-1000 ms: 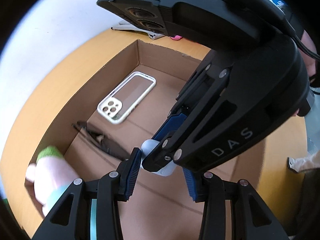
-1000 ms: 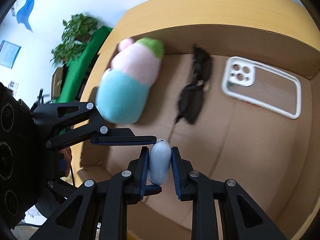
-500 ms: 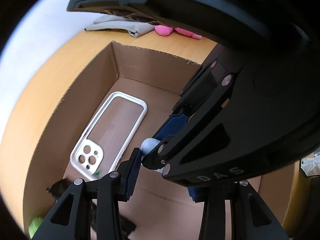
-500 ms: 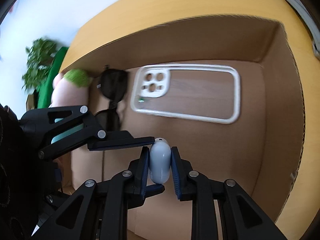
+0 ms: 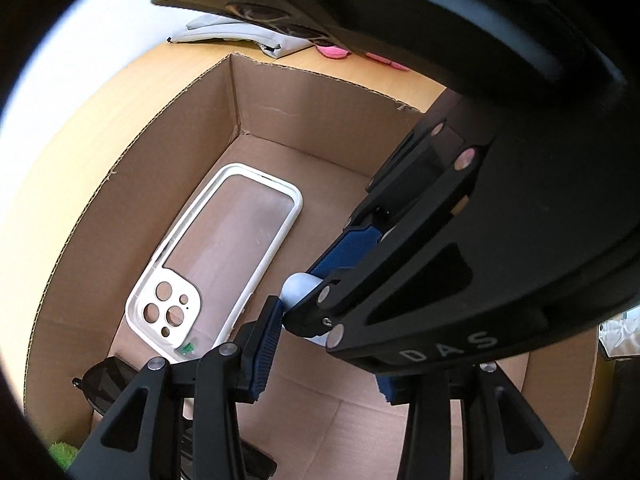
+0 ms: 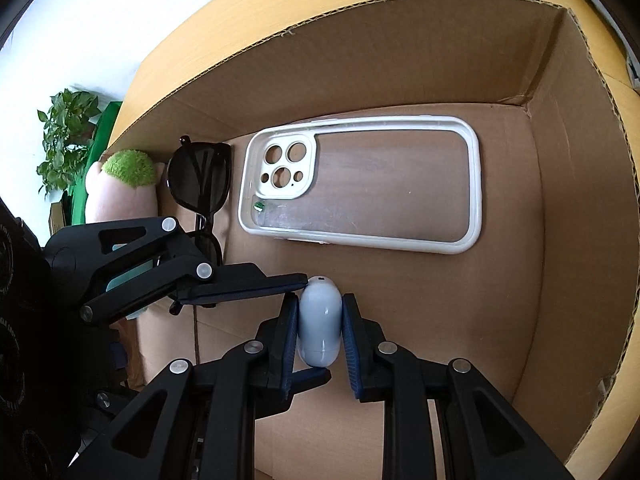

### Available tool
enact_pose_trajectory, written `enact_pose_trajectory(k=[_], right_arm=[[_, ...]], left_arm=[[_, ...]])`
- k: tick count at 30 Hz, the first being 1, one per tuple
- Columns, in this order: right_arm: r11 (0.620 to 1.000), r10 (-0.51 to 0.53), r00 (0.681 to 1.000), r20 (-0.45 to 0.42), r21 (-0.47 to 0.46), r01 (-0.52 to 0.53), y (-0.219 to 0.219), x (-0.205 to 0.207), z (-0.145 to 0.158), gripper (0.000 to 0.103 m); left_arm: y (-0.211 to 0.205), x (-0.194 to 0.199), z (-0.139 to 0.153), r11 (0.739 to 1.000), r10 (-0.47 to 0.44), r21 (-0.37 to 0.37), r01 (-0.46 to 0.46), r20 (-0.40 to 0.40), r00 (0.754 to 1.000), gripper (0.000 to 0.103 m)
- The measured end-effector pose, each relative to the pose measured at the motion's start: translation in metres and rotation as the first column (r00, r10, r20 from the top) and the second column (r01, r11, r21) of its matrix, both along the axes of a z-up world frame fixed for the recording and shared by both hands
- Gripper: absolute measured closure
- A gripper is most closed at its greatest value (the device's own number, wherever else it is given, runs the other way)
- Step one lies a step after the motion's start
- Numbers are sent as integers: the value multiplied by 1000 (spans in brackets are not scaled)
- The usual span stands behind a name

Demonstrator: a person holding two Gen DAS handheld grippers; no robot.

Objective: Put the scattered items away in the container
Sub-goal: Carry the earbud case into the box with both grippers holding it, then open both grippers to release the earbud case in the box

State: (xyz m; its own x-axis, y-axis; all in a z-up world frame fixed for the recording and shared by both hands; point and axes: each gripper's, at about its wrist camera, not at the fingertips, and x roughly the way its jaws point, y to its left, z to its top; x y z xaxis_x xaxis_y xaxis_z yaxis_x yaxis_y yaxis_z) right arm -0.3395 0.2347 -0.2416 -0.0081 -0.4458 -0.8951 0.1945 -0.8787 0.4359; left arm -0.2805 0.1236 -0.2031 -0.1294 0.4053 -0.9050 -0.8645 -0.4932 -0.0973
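Pinched between the pads of the right gripper (image 6: 320, 330): a small pale blue earbud case (image 6: 320, 328), upright, held by its two flat sides, low inside the cardboard box (image 6: 400, 76) and above bare floor. Touching the case too: the left gripper (image 5: 320, 354), spread wider, one pad (image 5: 266, 344) against its near end and the other pad behind the right gripper's body, so whether it presses cannot be told from that view. From the right wrist view, one left finger (image 6: 248, 286) lying across and meeting the top of the case, another under its lower end.

To finish well: lower until the case nearly rests on the cardboard directly under the jaws, then loosen the left pair first so nothing twists the case, then part the right pads slowly and lift straight back. Probably rounded enough to roll, so best laid down, not dropped.

Just beyond the jaws: a white phone case (image 6: 360, 184) lying flat; keep the earbud case short of its rim. Beyond and to the left of the jaws: dark sunglasses (image 6: 200, 184), then a pink and green plush toy (image 6: 124, 184) by the box wall. Farther off, outside the box: the wooden table (image 5: 92, 128), grey cloth (image 5: 228, 34) and something pink (image 5: 332, 51), likely still waiting.
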Motion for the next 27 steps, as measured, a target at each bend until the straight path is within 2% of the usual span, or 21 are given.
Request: enact_pose_trajectory(k=[7, 15, 17, 22, 27], right_arm=[[999, -3, 1000, -4, 33, 4, 8, 2, -2, 74], [998, -1, 1000, -23, 62, 3, 11, 1, 0, 73], [997, 3, 999, -33, 74, 0, 12, 1, 2, 70], [995, -6, 998, -58, 99, 12, 17, 3, 10, 48], [994, -5, 997, -72, 111, 13, 17, 3, 20, 46]], left_arm=[[-3, 1, -7, 999, 9, -36, -9, 10, 1000, 60], [-4, 2, -6, 999, 20, -46, -20, 7, 1000, 60], [-4, 3, -5, 999, 23, -46, -22, 8, 1000, 60], [-4, 6, 0, 999, 15, -43, -15, 5, 1000, 60], [-7, 11, 9, 999, 21, -38, -21, -1, 1000, 60]])
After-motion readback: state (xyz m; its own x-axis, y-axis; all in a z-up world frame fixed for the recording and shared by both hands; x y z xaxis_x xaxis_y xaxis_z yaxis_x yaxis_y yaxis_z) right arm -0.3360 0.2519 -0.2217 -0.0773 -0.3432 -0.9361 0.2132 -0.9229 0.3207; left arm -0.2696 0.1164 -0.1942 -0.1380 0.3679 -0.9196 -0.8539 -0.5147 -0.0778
